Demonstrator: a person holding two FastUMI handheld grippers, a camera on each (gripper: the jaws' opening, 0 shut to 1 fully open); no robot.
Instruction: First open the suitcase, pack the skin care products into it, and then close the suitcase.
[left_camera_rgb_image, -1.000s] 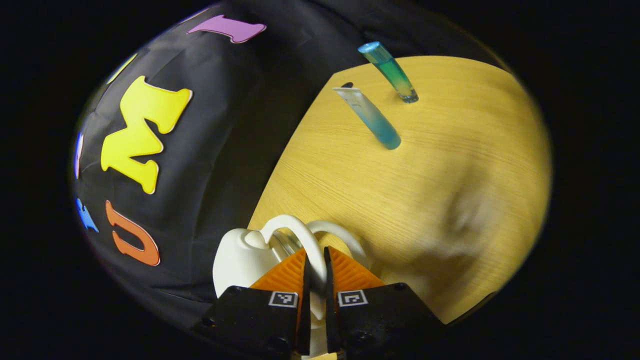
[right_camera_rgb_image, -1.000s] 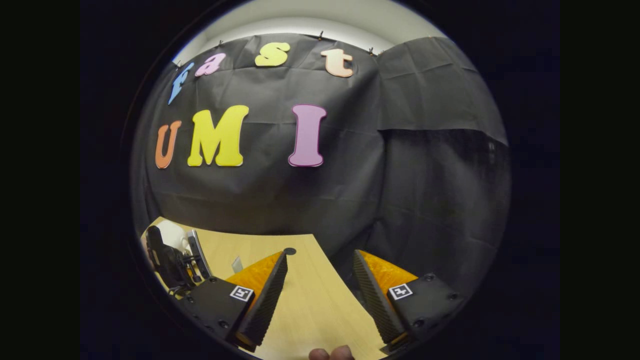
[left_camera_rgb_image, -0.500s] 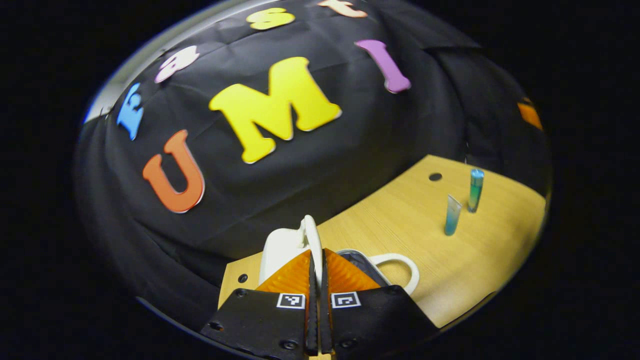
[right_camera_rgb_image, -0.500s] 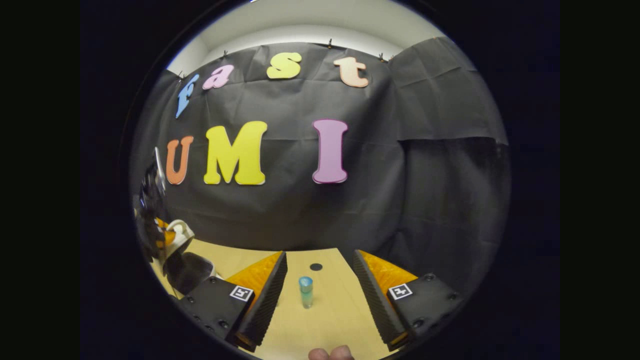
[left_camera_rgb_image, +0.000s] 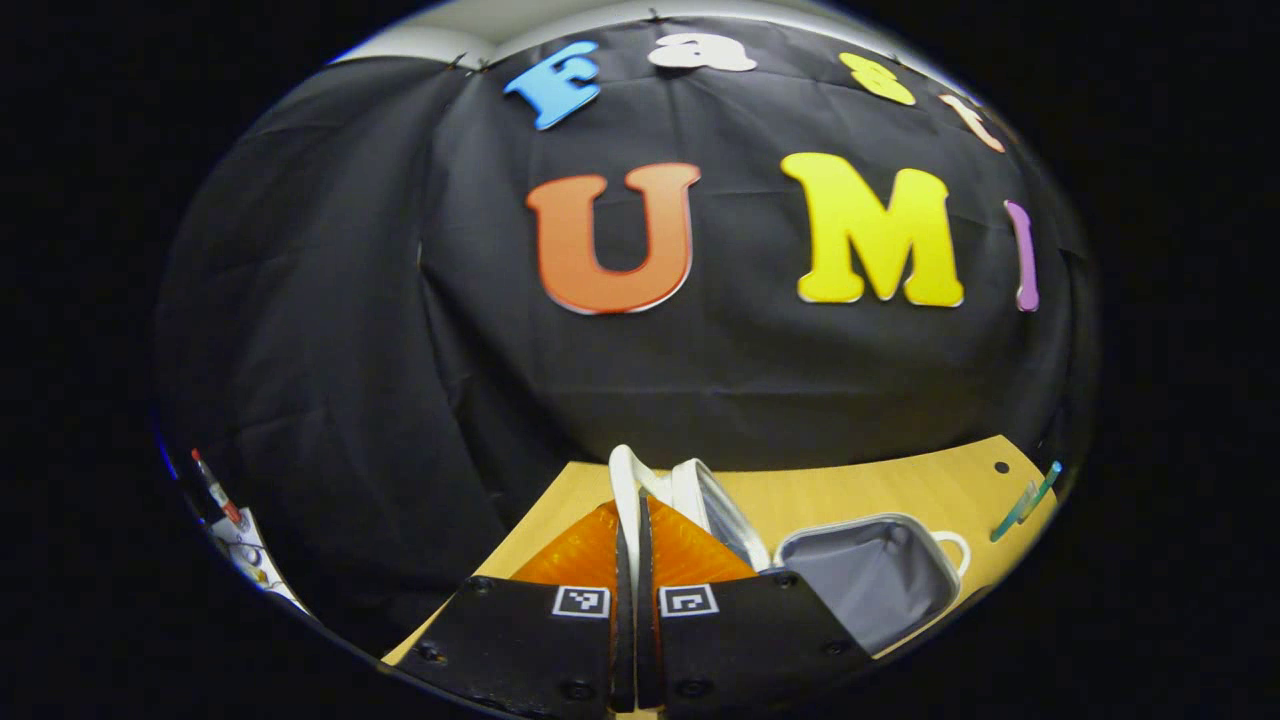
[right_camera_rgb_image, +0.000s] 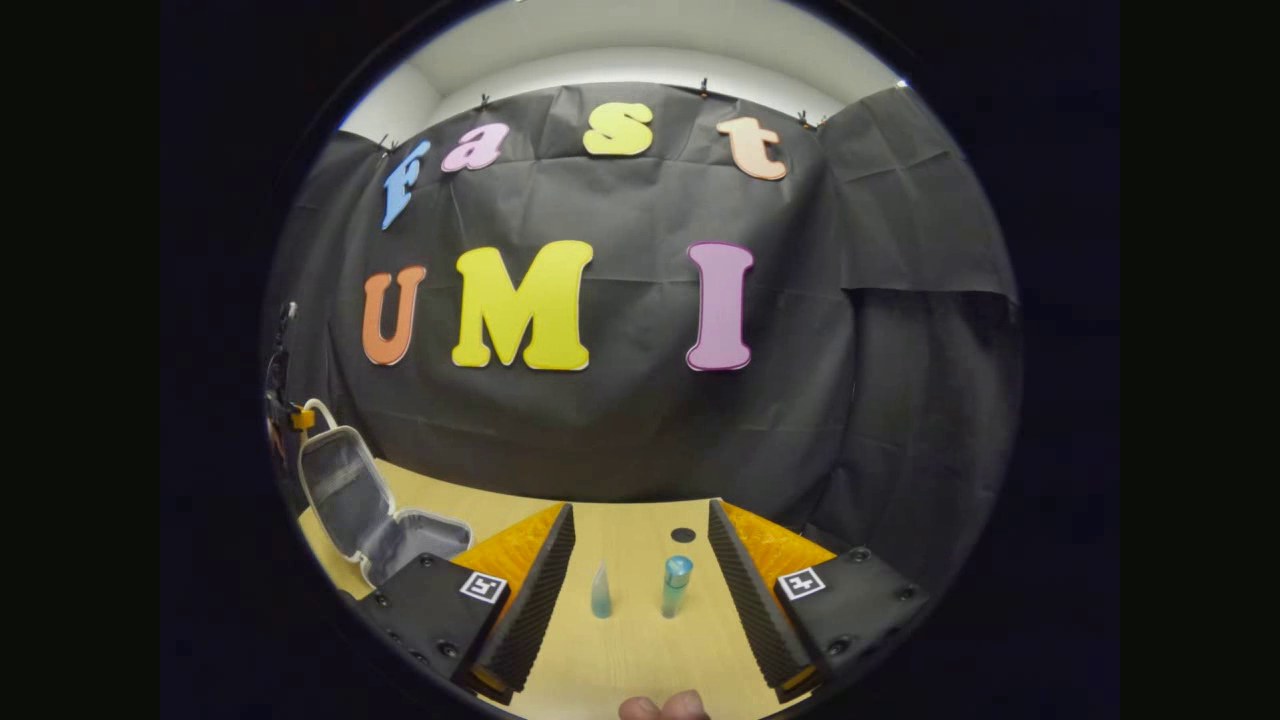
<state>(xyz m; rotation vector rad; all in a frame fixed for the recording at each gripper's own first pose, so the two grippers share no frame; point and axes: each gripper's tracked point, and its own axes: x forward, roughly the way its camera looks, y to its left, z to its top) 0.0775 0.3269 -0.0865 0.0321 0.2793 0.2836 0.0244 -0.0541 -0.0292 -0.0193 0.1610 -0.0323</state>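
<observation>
The left gripper (left_camera_rgb_image: 629, 560) has its jaws clamped on the handle (left_camera_rgb_image: 622, 480) of the suitcase (right_camera_rgb_image: 352, 492), whose raised lid bares a grey lining. Right gripper (right_camera_rgb_image: 640, 580) jaws apart. Beyond the suitcase, two tubes (right_camera_rgb_image: 638, 588) stand upright on the counter (right_camera_rgb_image: 620, 660).

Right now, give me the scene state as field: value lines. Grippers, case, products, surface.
left gripper: shut on the lid handle
right gripper: open, nothing between its fingers
suitcase: open, lid raised, grey lining showing
lower half: lies open on the table, looks empty
tube: standing on table, ahead of right gripper
bottle: standing beside tube, apart from it
table: light wood
</observation>
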